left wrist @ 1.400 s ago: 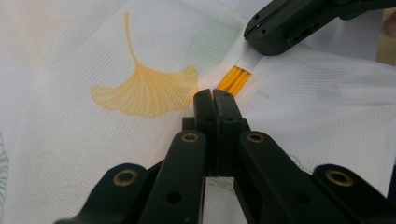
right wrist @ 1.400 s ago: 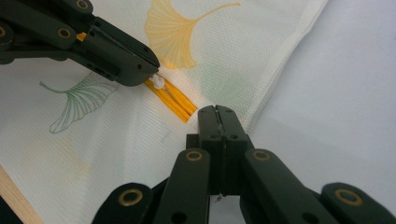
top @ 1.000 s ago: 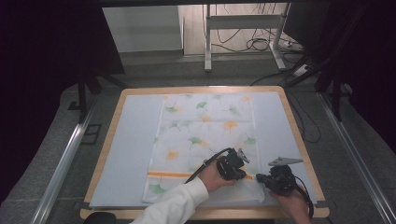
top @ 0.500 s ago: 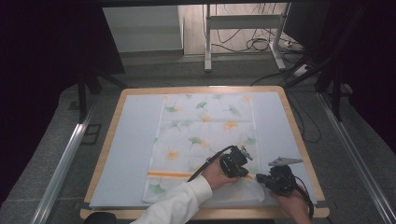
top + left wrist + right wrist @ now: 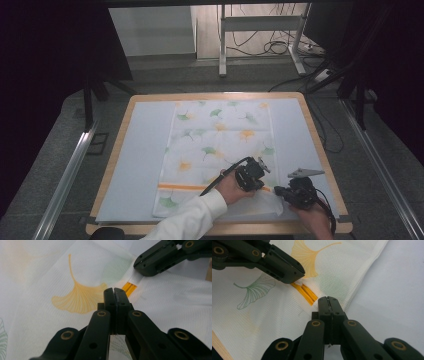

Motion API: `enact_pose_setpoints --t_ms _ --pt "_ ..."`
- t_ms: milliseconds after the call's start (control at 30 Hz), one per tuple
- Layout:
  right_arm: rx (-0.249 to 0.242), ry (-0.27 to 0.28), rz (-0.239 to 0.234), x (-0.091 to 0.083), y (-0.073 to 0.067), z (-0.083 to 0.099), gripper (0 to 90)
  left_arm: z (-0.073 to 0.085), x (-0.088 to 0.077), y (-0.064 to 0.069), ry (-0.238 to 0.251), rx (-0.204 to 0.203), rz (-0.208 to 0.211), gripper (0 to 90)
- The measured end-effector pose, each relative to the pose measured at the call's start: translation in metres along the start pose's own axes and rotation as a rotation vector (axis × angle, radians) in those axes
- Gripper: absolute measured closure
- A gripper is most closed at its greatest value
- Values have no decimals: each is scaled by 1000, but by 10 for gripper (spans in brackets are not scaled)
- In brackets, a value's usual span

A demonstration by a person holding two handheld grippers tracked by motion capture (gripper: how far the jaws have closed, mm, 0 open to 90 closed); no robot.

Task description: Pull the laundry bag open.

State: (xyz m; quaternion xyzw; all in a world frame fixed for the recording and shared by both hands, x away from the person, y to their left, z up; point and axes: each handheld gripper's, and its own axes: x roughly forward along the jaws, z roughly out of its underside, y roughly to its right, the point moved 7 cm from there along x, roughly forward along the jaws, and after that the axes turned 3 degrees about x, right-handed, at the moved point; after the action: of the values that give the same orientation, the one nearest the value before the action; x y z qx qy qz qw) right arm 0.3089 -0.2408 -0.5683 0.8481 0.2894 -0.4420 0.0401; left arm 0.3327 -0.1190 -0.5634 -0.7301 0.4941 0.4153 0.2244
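A white cloth printed with ginkgo leaves lies flat on the pale blue mat. An orange stripe runs across its near end. My left gripper is at the cloth's near right corner, where the fabric is folded over. In the left gripper view its jaws are pressed together on the cloth. My right gripper is just beside it, jaws shut on a raised fold of the cloth. The tips nearly meet at the stripe.
The mat sits on a wood-rimmed table, with bare mat to the left and right of the cloth. A metal rail runs along the left side. A stand's legs and cables lie on the floor beyond the table.
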Motion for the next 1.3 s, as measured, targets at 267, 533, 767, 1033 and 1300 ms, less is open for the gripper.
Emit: enact_pose_setpoints --t_ms 267,533,767,1033,1300 --pt "-3 2 2 0 0 0 897 11 -2 -4 -2 -46 55 900" --pt "-8 3 -2 0 0 0 896 12 -2 -4 4 -50 64 900" --pt "-11 4 -2 0 0 0 896 15 -4 -4 -4 -45 62 900" --pt "-13 4 -2 0 0 0 897 17 -6 -5 -7 -50 60 900" --pt "-10 2 -1 0 0 0 897 23 -9 -7 -6 -62 62 900"
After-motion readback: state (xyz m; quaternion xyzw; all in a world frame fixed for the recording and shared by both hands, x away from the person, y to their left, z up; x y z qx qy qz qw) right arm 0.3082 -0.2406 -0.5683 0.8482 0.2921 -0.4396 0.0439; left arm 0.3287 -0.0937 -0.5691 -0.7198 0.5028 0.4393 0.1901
